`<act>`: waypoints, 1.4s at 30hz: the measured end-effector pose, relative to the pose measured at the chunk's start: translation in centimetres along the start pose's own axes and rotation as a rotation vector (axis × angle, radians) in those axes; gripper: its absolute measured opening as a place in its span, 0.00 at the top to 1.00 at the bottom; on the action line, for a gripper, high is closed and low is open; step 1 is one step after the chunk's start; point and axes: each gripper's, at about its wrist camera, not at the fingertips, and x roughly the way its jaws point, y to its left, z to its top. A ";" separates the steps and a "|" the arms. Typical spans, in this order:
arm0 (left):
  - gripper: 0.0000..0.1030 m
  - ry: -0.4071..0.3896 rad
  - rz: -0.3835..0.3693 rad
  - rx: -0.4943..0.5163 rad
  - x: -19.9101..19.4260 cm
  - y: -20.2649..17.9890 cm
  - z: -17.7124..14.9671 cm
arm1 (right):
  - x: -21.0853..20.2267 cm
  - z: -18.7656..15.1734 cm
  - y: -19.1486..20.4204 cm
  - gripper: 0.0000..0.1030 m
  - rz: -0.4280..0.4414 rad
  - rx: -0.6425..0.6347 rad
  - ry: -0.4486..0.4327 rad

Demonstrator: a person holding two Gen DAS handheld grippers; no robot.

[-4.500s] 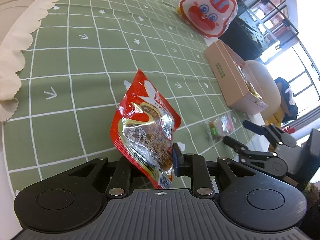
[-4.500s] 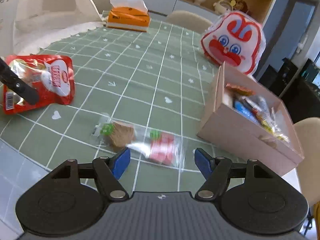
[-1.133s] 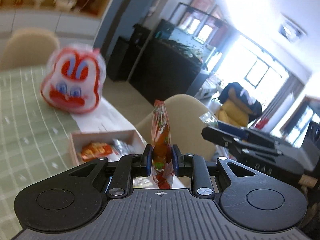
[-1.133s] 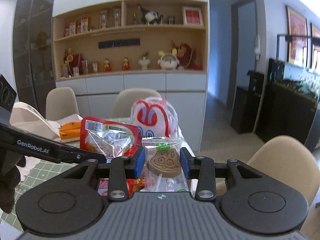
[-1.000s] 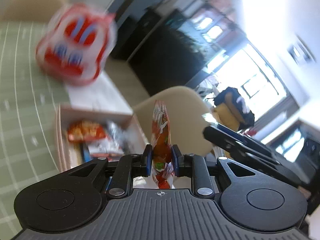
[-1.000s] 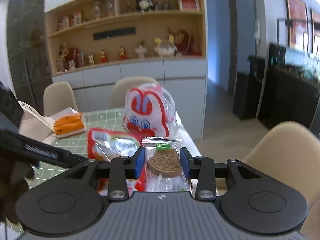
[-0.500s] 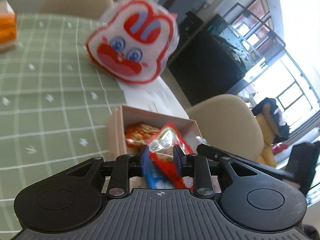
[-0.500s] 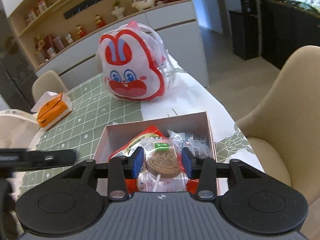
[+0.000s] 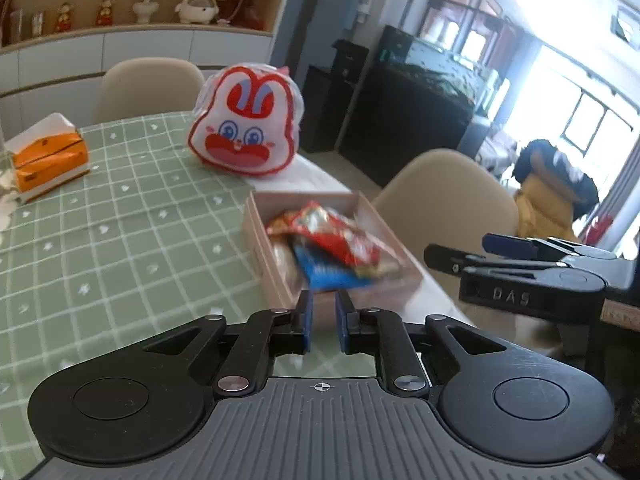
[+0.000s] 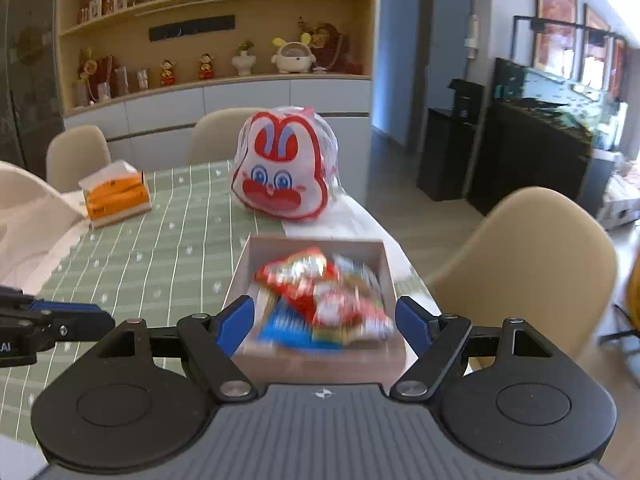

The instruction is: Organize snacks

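My right gripper [image 10: 324, 316] hangs spread wide and empty; my left gripper [image 9: 322, 320] is nearly closed on nothing. Both sit just short of the cardboard box [image 10: 316, 364], straight ahead, its long axis running away from me. The snack packets [image 10: 320, 300] lie inside, too blurred to read. "DAS" shows on the right tool.

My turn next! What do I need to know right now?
Left gripper: nearly shut, holding nothing. Right gripper: wide open, holding nothing.
The cardboard box sits at the table's edge with the red snack packet and other snacks piled inside.
The rabbit bag and orange tissue box stand farther back.
Done: no loose snacks show on the green tablecloth. Left: check the table outside these views.
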 end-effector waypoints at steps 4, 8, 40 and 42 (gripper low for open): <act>0.84 -0.011 0.194 0.073 -2.4 -1.8 -2.4 | -3.5 -3.2 1.4 0.24 -0.016 0.127 0.032; 0.84 0.026 0.172 0.044 -3.4 -1.9 -3.2 | -5.0 -4.7 2.2 0.24 0.081 0.214 0.141; 0.84 0.098 0.083 0.042 -3.6 -2.8 -4.8 | -5.6 -5.9 3.5 0.24 0.062 0.150 0.172; 0.84 0.101 0.080 0.041 -3.6 -2.8 -4.8 | -5.6 -5.8 3.5 0.24 0.060 0.148 0.172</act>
